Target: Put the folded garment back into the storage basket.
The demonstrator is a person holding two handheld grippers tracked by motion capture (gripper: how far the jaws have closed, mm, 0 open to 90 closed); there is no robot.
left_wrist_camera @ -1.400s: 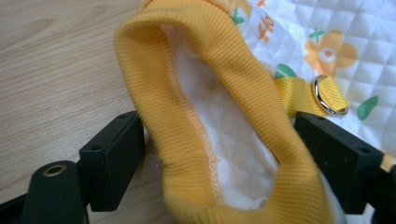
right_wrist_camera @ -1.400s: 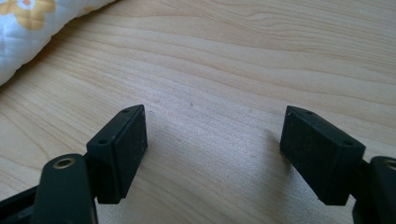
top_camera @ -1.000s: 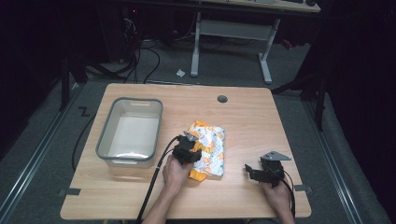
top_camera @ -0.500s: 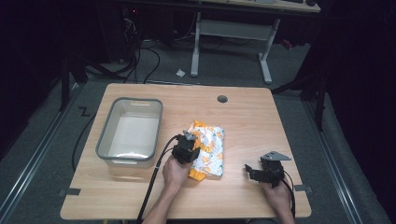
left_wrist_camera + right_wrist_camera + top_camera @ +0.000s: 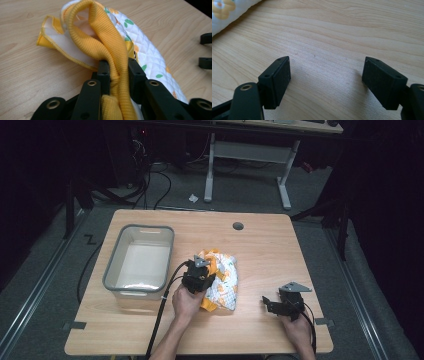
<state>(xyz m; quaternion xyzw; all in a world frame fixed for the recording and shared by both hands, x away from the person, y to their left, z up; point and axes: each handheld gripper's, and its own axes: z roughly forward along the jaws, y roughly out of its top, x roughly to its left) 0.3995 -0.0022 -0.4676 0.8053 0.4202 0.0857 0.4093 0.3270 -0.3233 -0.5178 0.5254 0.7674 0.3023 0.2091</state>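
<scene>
Left gripper point(image 5: 116, 75) jaws are clamped on the yellow ribbed cuff point(image 5: 110, 50) of the quilted garment point(image 5: 222, 280); the rest trails ahead and right of them on the table point(image 5: 260, 250). Grey bin point(image 5: 140, 262) sits just left. Right gripper point(image 5: 325, 82) idles, jaws apart, empty.

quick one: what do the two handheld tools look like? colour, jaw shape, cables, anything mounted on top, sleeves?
Both tools are black. The left tool has two flat rectangular jaws on link arms with brass-coloured rivets; in the high view a grey three-cornered plate sits on top and a black cable trails back toward the table's near edge. The right tool has the same block-shaped jaws, grey plate and black cable. Forearms are bare, no sleeves.
</scene>
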